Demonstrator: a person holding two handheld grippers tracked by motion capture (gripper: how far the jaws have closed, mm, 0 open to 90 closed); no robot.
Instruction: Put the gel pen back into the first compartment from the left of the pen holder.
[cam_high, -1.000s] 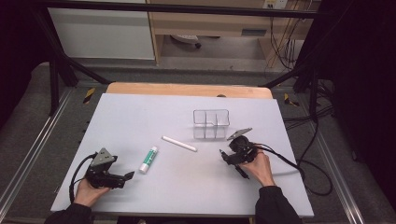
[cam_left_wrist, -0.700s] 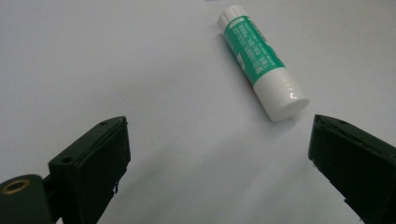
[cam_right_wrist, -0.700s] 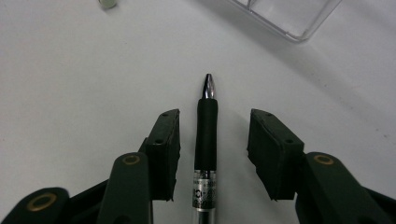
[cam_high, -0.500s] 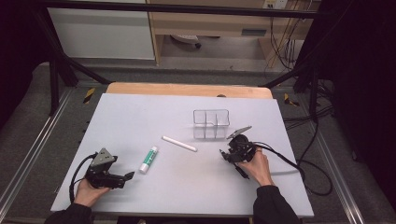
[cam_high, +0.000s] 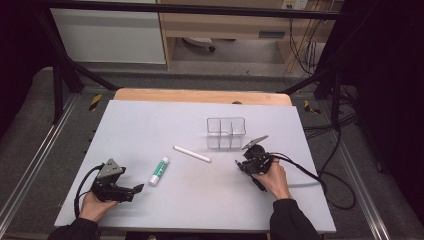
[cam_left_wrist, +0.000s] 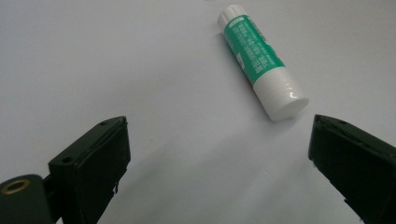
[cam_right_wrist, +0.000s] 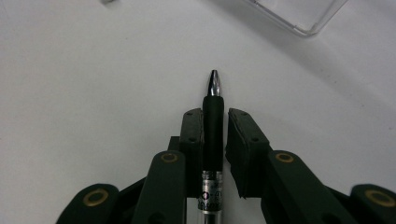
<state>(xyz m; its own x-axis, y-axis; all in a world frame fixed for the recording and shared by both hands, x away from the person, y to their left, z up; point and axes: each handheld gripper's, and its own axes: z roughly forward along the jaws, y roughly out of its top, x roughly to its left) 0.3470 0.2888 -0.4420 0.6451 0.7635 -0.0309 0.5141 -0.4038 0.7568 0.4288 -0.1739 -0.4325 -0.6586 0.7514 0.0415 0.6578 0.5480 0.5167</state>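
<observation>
A black pen (cam_right_wrist: 213, 126) with a silver tip lies on the white table between the jaws of my right gripper (cam_right_wrist: 215, 114). The jaws have just been closing around it. The left pad (cam_right_wrist: 192, 135) touches the pen's rubber grip, and a thin gap remains at the right pad (cam_right_wrist: 243, 140). In the high view the right gripper (cam_high: 244, 166) rests on the table, just in front of a clear divided box (cam_high: 226, 132). My left gripper (cam_left_wrist: 217, 128) stands wide open with nothing between its jaws. A green-and-white glue stick (cam_left_wrist: 261, 60) lies just beyond it.
A white stick (cam_high: 192, 153) lies between the glue stick (cam_high: 159, 170) and the clear box. The left gripper (cam_high: 131, 191) sits near the table's front left corner. A wooden strip (cam_high: 200, 95) edges the table's far side. A corner of the box (cam_right_wrist: 303, 14) shows ahead of the pen.
Both hands stay where they were, and nothing on the table has moved.
</observation>
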